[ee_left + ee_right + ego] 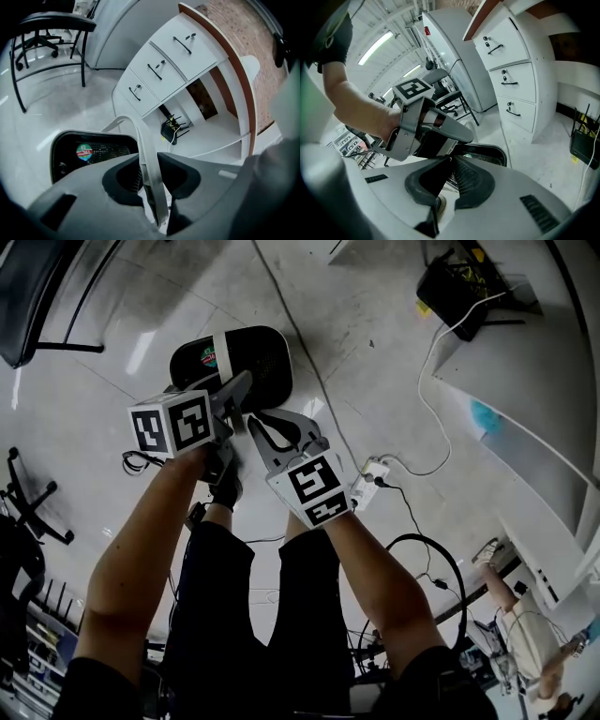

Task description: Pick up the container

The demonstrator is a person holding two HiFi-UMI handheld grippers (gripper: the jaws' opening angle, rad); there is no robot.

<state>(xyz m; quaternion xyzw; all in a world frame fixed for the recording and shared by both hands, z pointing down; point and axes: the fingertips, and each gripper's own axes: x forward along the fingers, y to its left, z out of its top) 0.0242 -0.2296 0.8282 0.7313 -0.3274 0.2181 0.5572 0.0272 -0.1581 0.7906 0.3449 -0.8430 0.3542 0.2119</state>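
Note:
A black container [255, 354] with a round sticker lies on the pale floor below me. It also shows in the left gripper view [93, 151] and the right gripper view [485, 152]. Its white handle [146, 150] arcs up between the left gripper's pads. My left gripper [244, 382] [149, 161] is shut on that handle. My right gripper [254, 421] [449, 159] sits right beside it with its tips together at the container's near rim. I cannot tell whether anything thin is nipped there. The left gripper [461, 137] crosses just above the right one's tips.
A white cabinet with drawers [159, 70] stands past the container, with a black box [171, 129] and cables under its shelf. A black chair [51, 33] stands at the left. A power strip [368, 479] and looped cables lie at my right. Another person [525, 624] is at the lower right.

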